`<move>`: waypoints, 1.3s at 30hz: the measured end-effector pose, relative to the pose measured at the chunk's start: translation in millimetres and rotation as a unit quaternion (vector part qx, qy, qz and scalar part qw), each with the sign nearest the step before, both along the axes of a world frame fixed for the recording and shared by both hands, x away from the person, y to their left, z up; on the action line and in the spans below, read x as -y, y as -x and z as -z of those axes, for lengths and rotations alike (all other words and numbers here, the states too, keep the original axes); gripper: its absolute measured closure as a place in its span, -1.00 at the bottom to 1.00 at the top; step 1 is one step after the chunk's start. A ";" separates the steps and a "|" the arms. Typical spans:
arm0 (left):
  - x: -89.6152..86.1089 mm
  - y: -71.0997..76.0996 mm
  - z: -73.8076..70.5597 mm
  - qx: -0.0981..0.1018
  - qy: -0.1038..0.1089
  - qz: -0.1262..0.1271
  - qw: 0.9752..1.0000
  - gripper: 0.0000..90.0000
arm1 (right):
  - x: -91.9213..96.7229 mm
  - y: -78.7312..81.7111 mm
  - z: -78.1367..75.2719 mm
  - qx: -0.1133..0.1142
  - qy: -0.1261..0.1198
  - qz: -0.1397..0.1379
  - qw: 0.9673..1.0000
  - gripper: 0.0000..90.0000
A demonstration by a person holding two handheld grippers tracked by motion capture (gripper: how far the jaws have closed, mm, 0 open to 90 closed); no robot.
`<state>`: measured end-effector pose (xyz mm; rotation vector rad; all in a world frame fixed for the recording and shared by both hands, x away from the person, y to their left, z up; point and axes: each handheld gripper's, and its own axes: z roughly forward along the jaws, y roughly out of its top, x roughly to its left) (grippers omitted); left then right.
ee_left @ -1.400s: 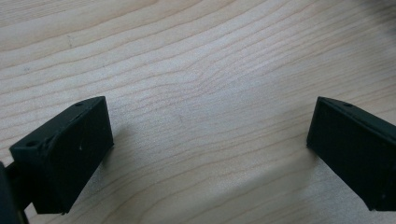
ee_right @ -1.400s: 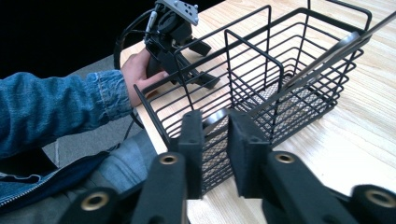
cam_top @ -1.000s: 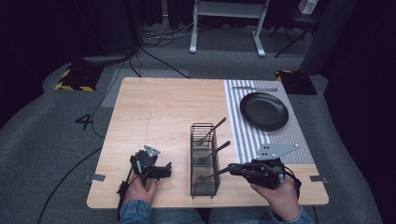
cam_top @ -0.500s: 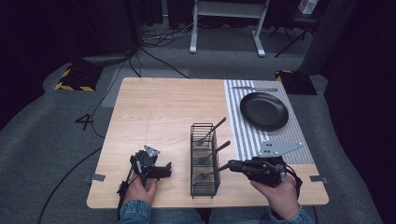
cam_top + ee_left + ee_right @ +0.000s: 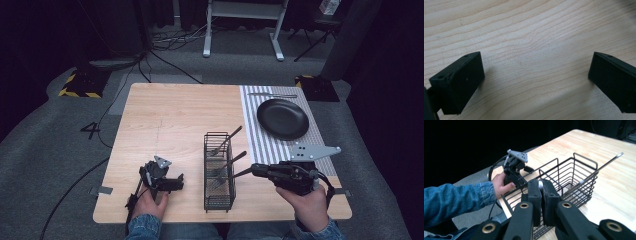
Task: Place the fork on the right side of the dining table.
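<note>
A black wire basket [image 5: 219, 172] stands on the wooden table [image 5: 180, 120] between my two grippers, with several metal utensils leaning in it. My right gripper [image 5: 256, 170] is to its right, shut on the handle end of one utensil [image 5: 241, 173] whose head lies low in the basket. In the right gripper view the pads [image 5: 534, 192] press on the silver tip [image 5: 540, 184] just over the basket's near rim [image 5: 564, 177]. My left gripper [image 5: 172, 183] rests on the table left of the basket, open, with bare wood between its jaws [image 5: 534, 80].
A striped mat [image 5: 265, 142] covers the table's right side, with a black plate [image 5: 282, 117] on it and a metal utensil [image 5: 272, 95] beyond the plate. Another handle [image 5: 599, 168] sticks out over the basket's far rim. The table's front edge runs just under both hands.
My right gripper has risen a little, still shut on the utensil handle. The left gripper has stayed where it was.
</note>
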<state>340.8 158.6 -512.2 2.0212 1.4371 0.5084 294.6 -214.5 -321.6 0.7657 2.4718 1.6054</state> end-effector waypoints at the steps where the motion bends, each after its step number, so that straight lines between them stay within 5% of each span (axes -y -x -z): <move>1: 0.0 0.0 0.0 0.000 0.000 0.000 1.000 -0.99 | 0.9 0.3 -2.4 0.002 -0.001 0.000 1.000 0.93; 26: 0.0 0.0 0.0 0.000 0.000 0.000 1.000 -0.99 | 25.4 -2.0 -40.9 0.032 -0.018 0.018 0.999 0.93; 39: -0.1 0.0 -0.1 0.000 -0.001 0.000 1.000 -0.99 | 57.1 -1.7 -59.9 0.046 -0.046 0.040 0.997 0.93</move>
